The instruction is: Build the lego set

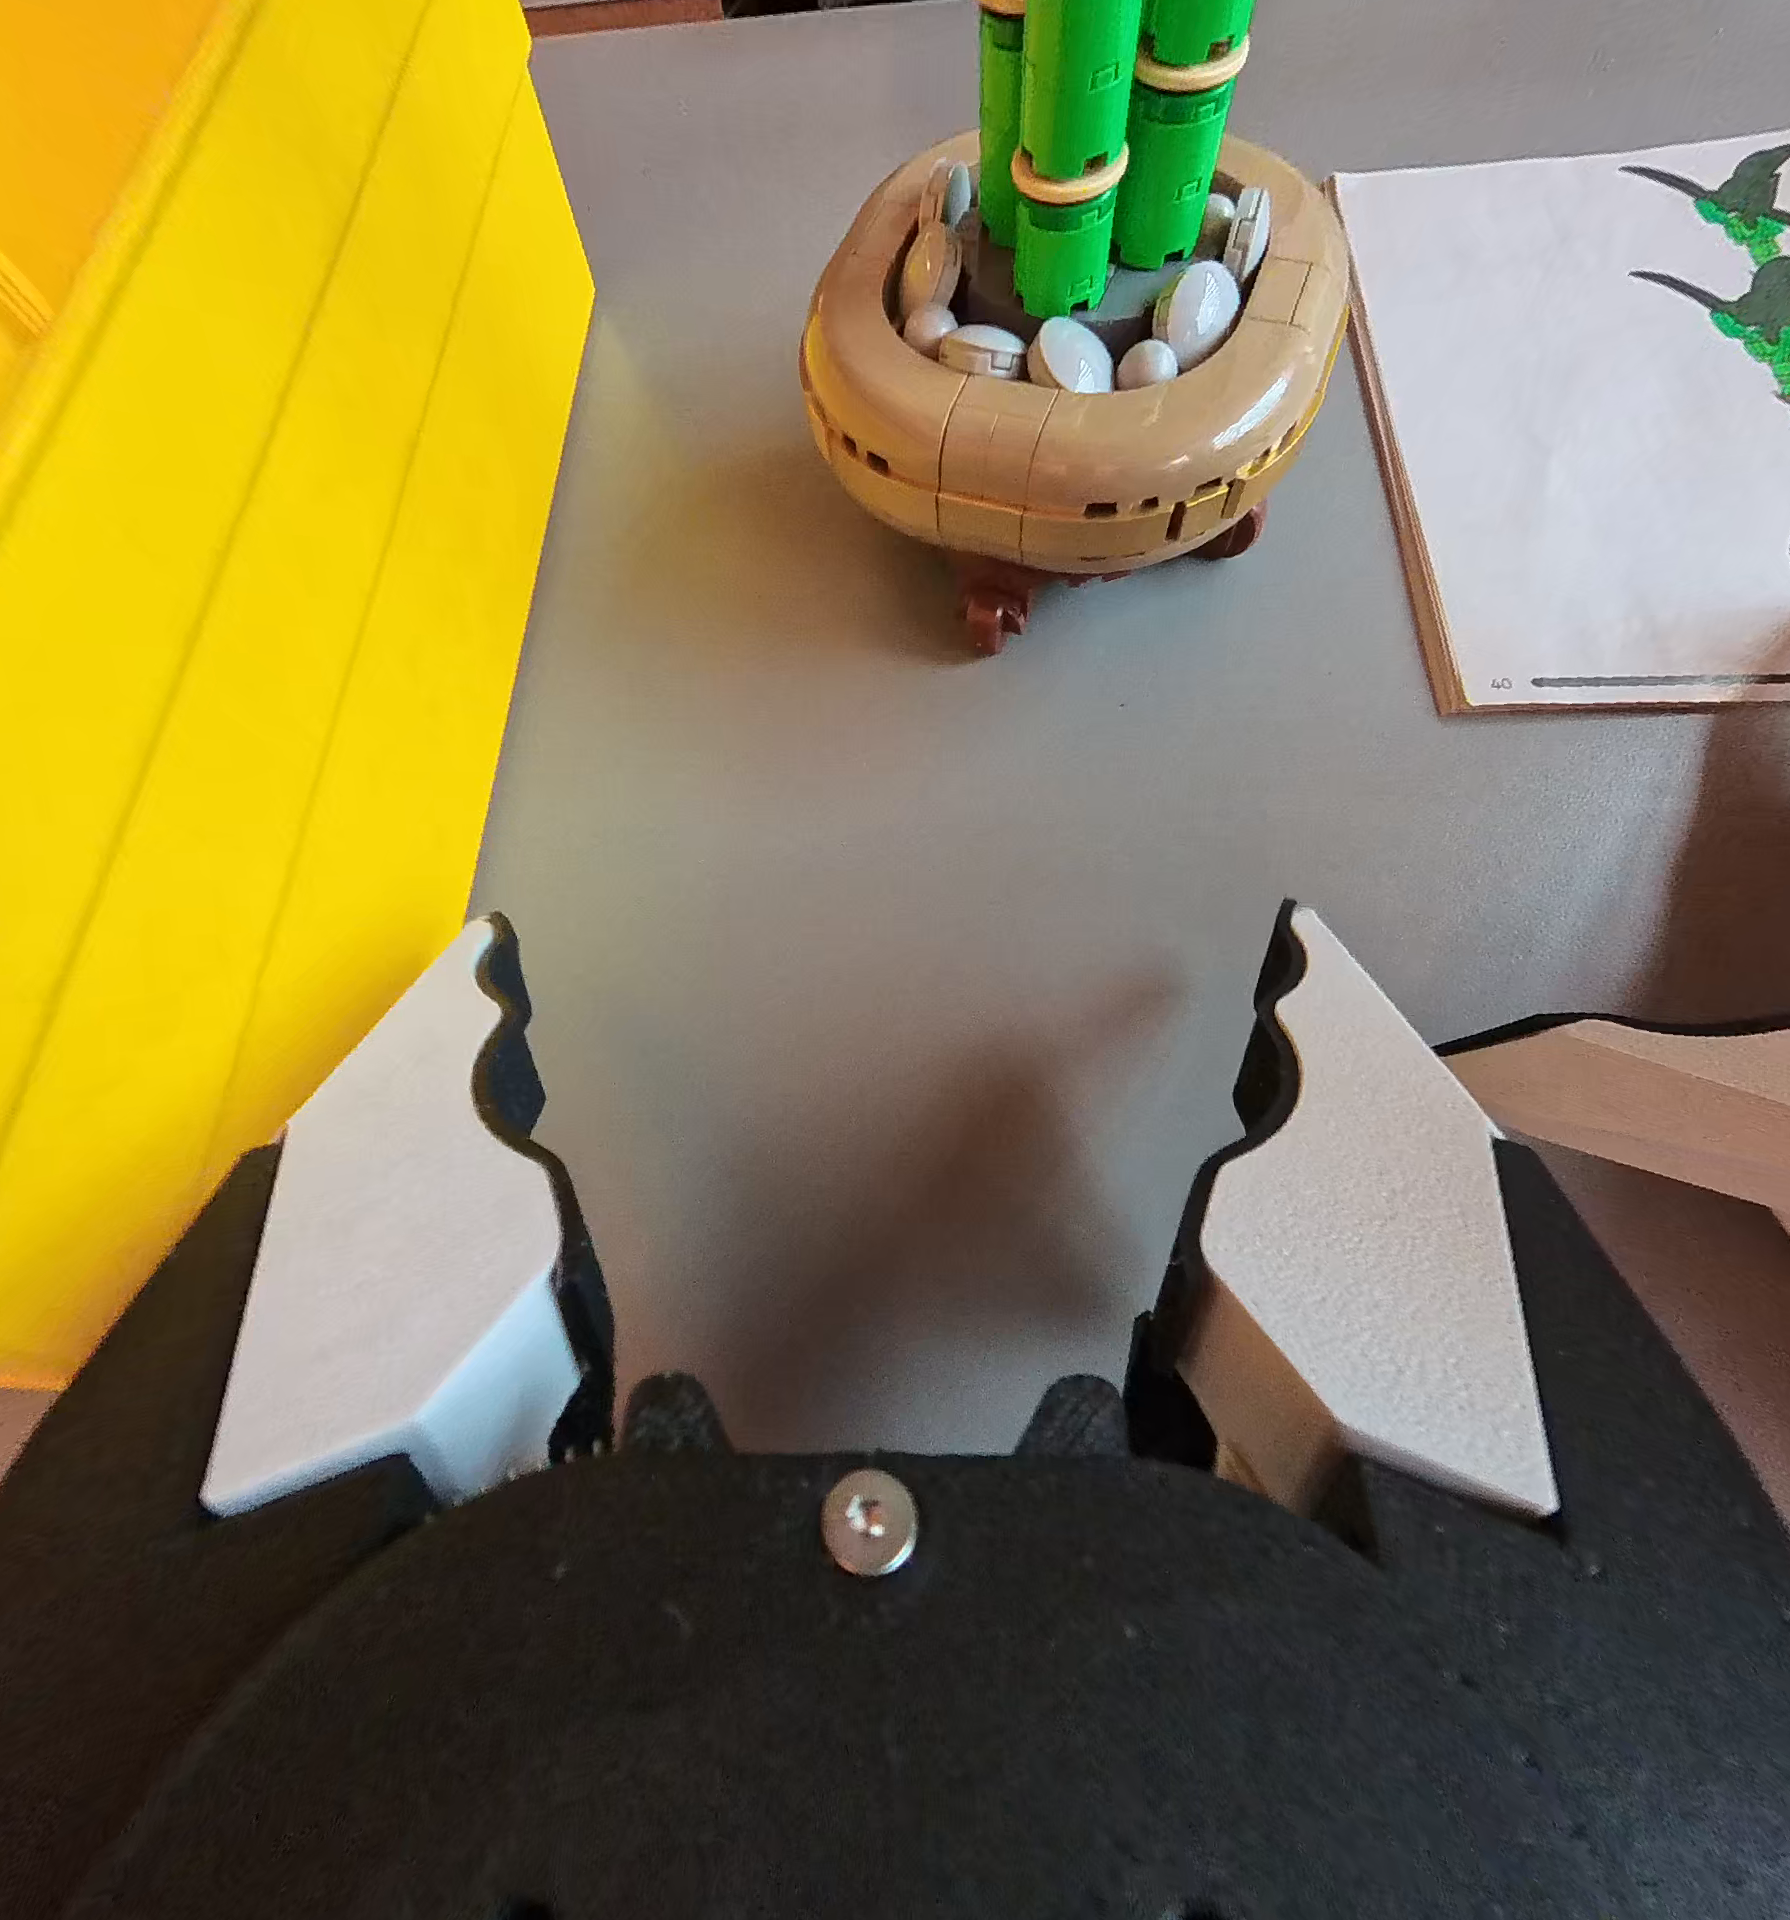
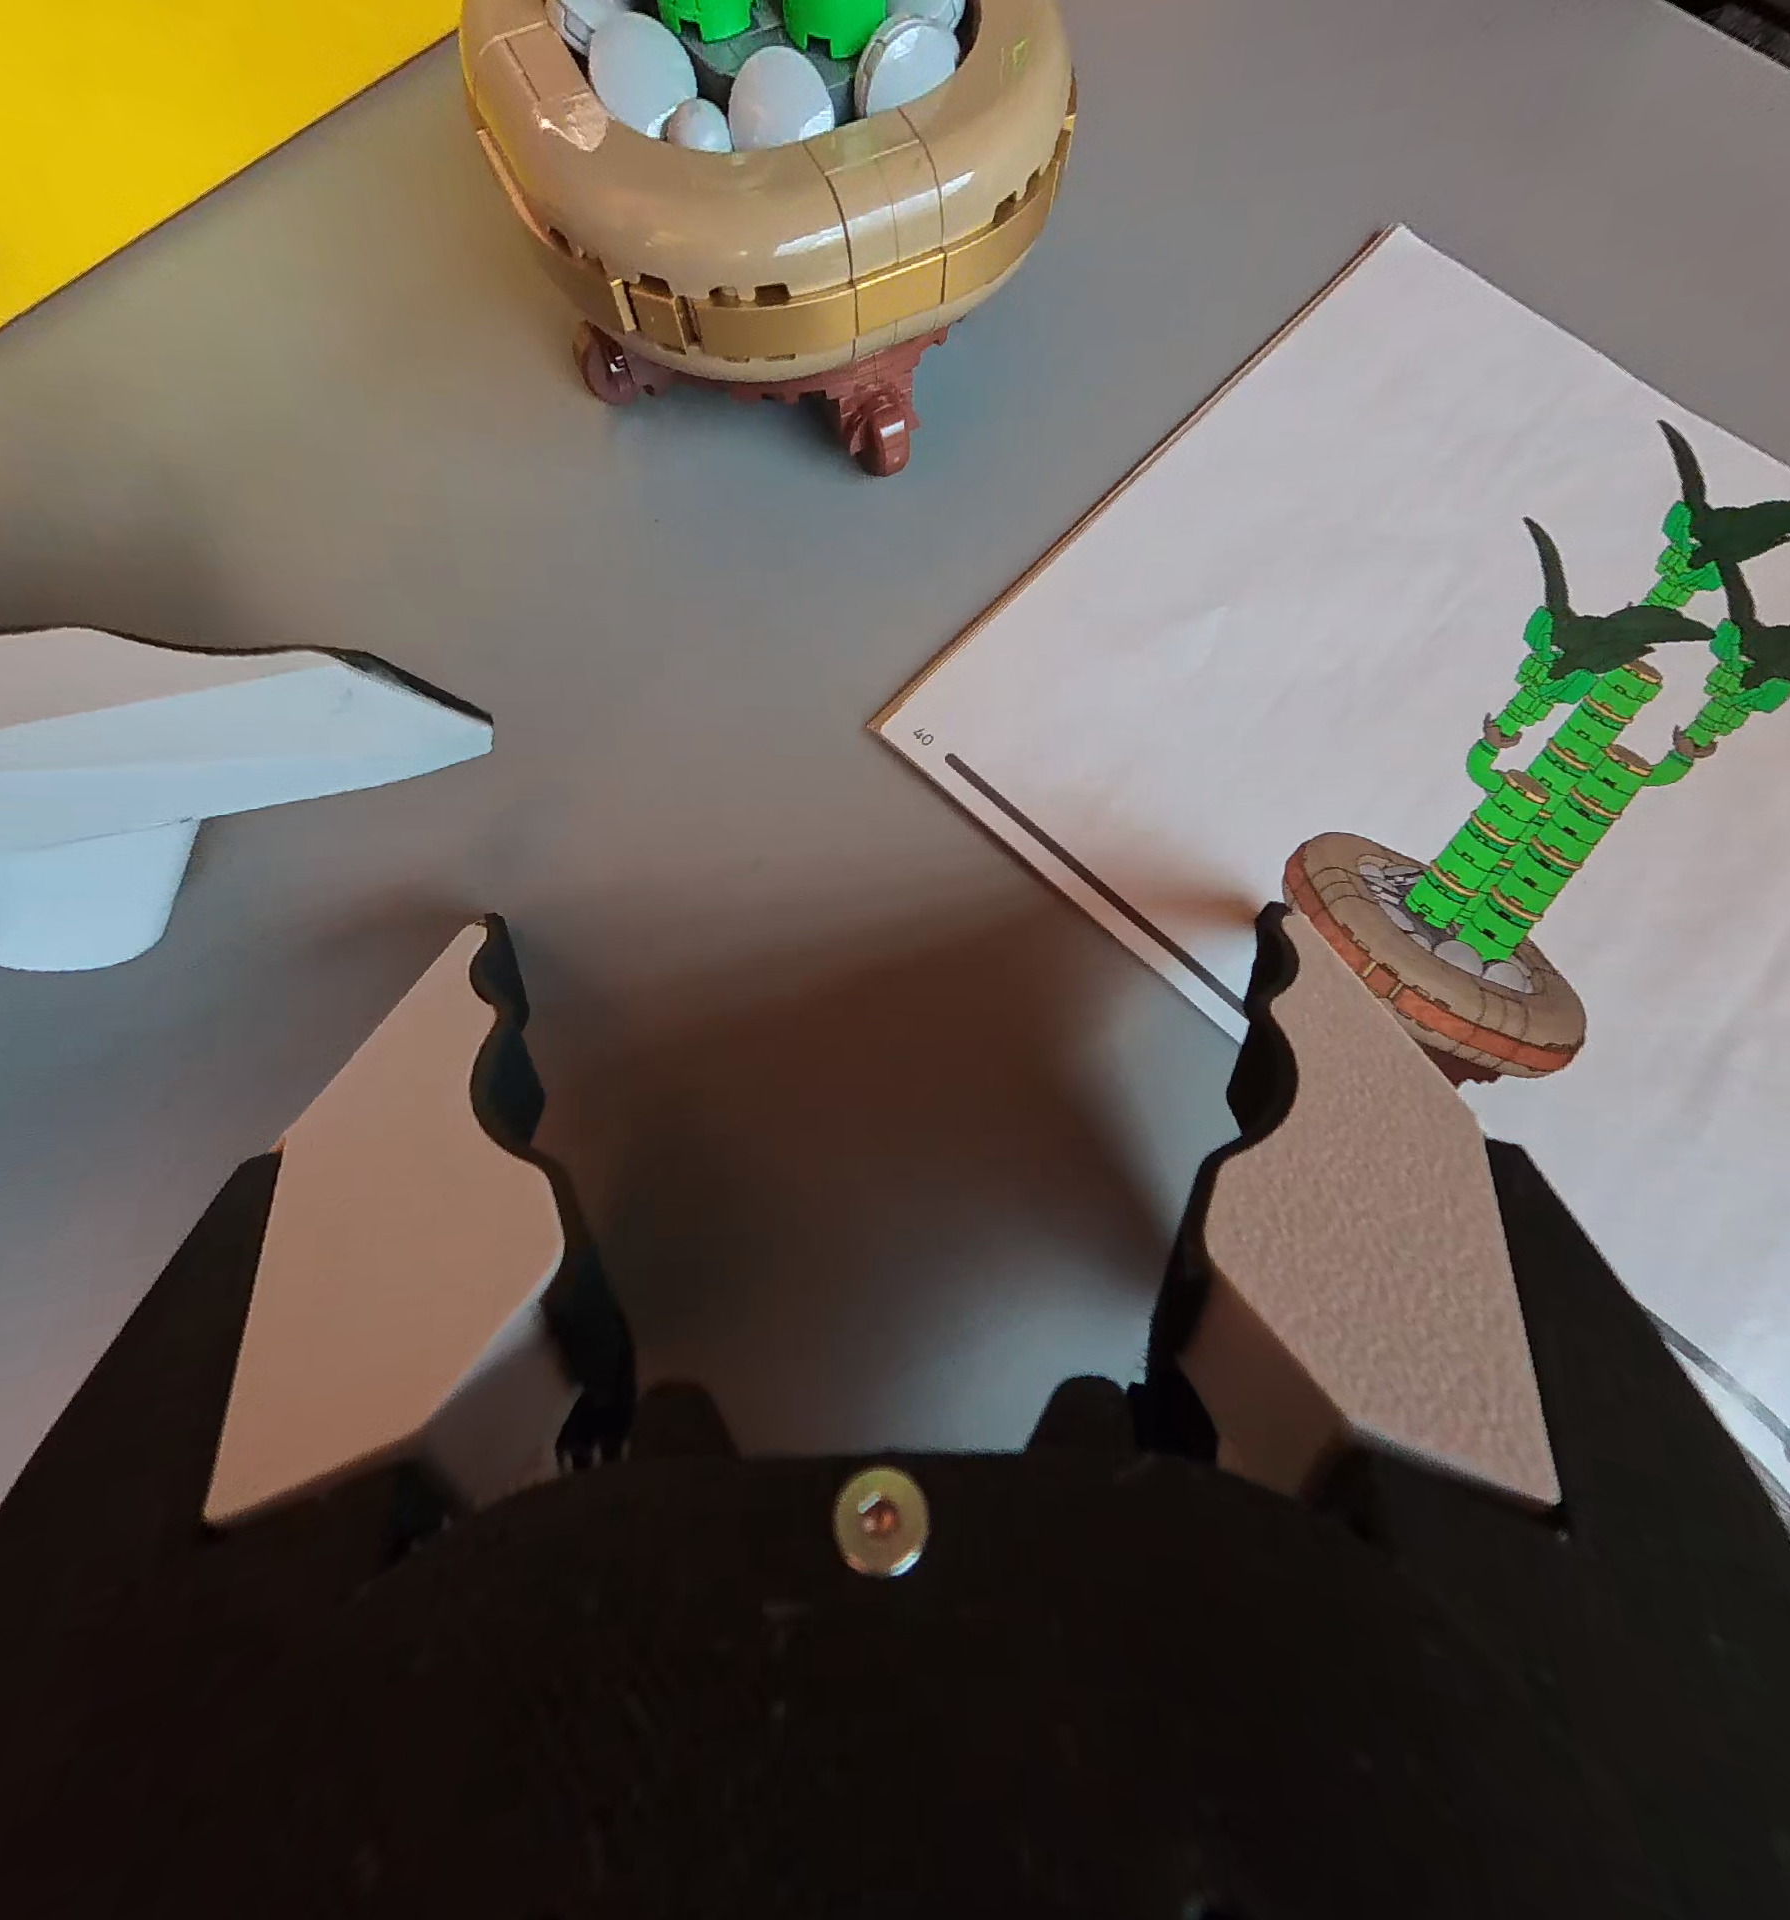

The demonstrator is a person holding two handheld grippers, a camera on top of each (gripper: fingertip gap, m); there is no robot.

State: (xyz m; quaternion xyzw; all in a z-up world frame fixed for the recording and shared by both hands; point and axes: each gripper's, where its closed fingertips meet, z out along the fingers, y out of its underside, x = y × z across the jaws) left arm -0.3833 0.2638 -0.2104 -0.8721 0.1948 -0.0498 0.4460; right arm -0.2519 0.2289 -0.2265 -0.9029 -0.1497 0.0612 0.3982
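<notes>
A grey table (image 1: 849, 790) carries a yellow bin (image 1: 226, 520) and booklet (image 2: 1390, 582).

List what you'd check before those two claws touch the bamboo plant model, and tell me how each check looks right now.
1. Left gripper open and empty: ok.
2. Right gripper open and empty: ok.
3. Lego pot upright on the grey table, on its brown feet: ok.
4. Green bamboo stalks seated in the pot: ok at the base; tops out of view, cannot tell.
5. Instruction booklet open, showing the finished plant: ok.
6. Loose parts to add: none visible, not ok; the yellow box contents cannot tell.
</notes>
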